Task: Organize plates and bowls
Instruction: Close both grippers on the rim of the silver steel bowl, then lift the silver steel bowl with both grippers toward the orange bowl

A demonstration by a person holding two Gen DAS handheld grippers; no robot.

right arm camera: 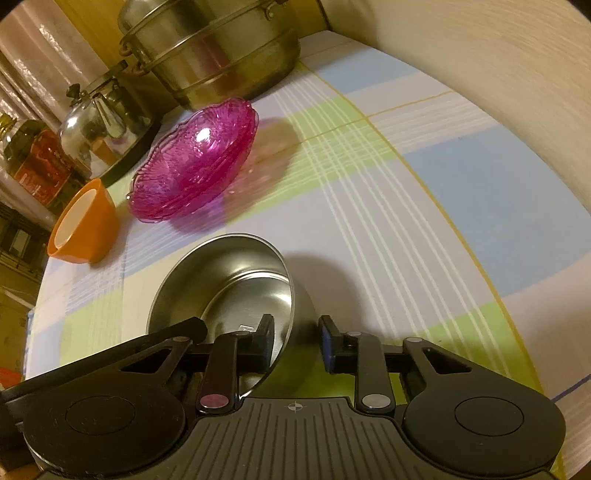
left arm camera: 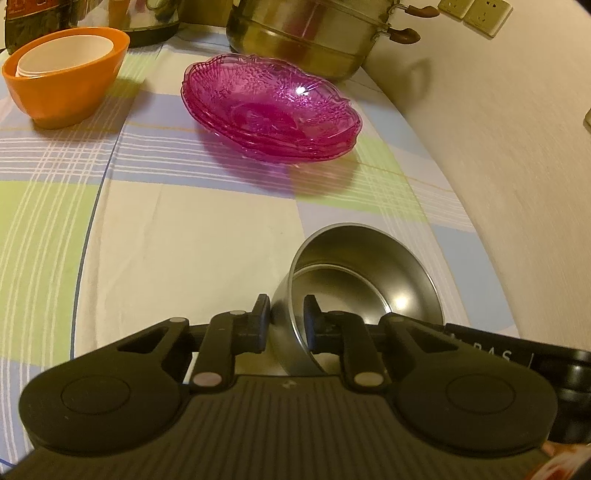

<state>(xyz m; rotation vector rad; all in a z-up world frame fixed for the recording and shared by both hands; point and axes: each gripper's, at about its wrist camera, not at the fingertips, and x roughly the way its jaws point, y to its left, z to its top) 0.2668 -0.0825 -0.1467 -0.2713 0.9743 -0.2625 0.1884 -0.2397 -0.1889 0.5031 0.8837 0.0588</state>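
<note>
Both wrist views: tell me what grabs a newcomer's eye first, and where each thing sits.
The stack of magenta glass dishes glows at mid-table on the checked tablecloth, just in front of the big steel steamer pot. Close to the cameras, nested steel bowls tilt up, the left gripper clamped on the rim and the right gripper straddling the opposite rim with a gap at its outer finger. An orange bowl holding a white one sits far left.

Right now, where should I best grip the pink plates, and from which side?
Pinch the wavy rim of the pink plates on the near edge, facing the left gripper. The flared rim overhangs the cloth, leaving room for a finger beneath; the pot probably crowds the far side.
</note>
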